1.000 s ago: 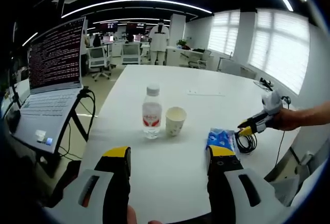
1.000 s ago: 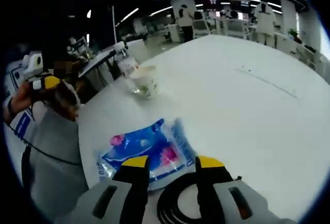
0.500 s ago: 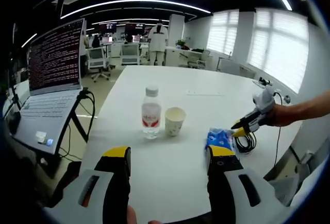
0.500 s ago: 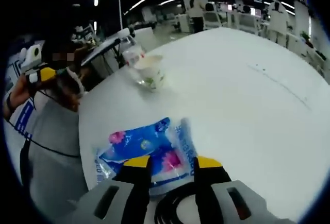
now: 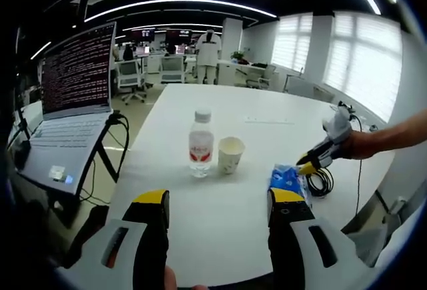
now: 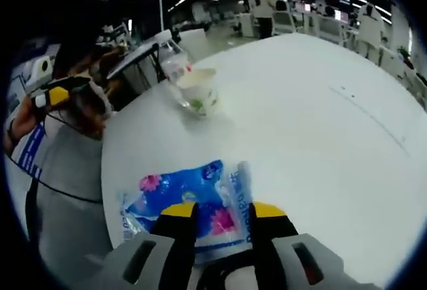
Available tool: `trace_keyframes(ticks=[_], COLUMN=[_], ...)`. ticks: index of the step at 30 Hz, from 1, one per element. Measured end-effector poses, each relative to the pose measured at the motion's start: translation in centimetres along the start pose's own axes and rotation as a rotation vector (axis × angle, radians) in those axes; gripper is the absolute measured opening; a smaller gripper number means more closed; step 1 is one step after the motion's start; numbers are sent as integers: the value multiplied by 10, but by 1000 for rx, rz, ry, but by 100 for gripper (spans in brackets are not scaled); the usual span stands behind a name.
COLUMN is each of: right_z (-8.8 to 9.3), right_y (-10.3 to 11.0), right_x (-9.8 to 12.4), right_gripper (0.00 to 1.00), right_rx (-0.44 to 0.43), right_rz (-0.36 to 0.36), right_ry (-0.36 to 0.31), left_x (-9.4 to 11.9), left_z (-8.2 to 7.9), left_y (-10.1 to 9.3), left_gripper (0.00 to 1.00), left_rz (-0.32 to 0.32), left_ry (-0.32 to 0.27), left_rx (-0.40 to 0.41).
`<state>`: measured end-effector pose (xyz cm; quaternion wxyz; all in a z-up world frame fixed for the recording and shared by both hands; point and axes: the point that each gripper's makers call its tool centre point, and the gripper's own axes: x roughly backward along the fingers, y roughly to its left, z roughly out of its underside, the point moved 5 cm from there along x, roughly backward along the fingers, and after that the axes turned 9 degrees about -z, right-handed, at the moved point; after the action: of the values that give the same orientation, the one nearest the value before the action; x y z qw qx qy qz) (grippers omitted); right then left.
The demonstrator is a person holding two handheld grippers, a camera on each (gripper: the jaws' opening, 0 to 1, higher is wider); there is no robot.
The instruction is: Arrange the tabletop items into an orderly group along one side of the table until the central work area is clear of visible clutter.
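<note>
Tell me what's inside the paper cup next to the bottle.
In the left gripper view the paper cup stands upright beside the water bottle; just its pale inner wall shows near the rim. The bottom is hidden by the cup's own wall, so any contents cannot be told.

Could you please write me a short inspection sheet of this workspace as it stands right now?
Surface: white table, mostly bare towards its far end.
Job's things: water bottle upright beside paper cup, both near the table's middle; blue tissue pack lying flat near the edge.
Clutter: nothing seen beyond those items.
Grippers: left gripper open over the near edge, holding nothing; right gripper open, its tips over the tissue pack.
Cables: coiled black cable beside the tissue pack; another lead runs off the table's far side.
Surroundings: open laptop on a stand beside the table; office desks, chairs and a standing person behind.
</note>
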<state>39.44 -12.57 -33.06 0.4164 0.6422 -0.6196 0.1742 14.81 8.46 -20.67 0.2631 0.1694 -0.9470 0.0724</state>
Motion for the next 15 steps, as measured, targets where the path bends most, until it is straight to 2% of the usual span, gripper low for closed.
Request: trace_keyframes(ticks=[3,6,9,12,15], right_z=[-1,0,1,2,2], right_y=[-7,1,-4,-9,-10], right_x=[-5,-8,-9,-9,-7], right_gripper=[25,23,16,11,3], right_rx=[-37,-12,-1,-27,-15], right_rz=[-2,-2,18,22,38], right_ry=[-12,9,26,4,-5], left_x=[1,2,3,3,4], left_z=[0,1,2,2,4], left_y=[0,2,3,4,6], left_gripper=[60,60,60,60,59], left_rz=[-1,-3,-7,-10,-14], left_ry=[0,2,2,2,3], left_rx=[-4,-4,-1,1,4])
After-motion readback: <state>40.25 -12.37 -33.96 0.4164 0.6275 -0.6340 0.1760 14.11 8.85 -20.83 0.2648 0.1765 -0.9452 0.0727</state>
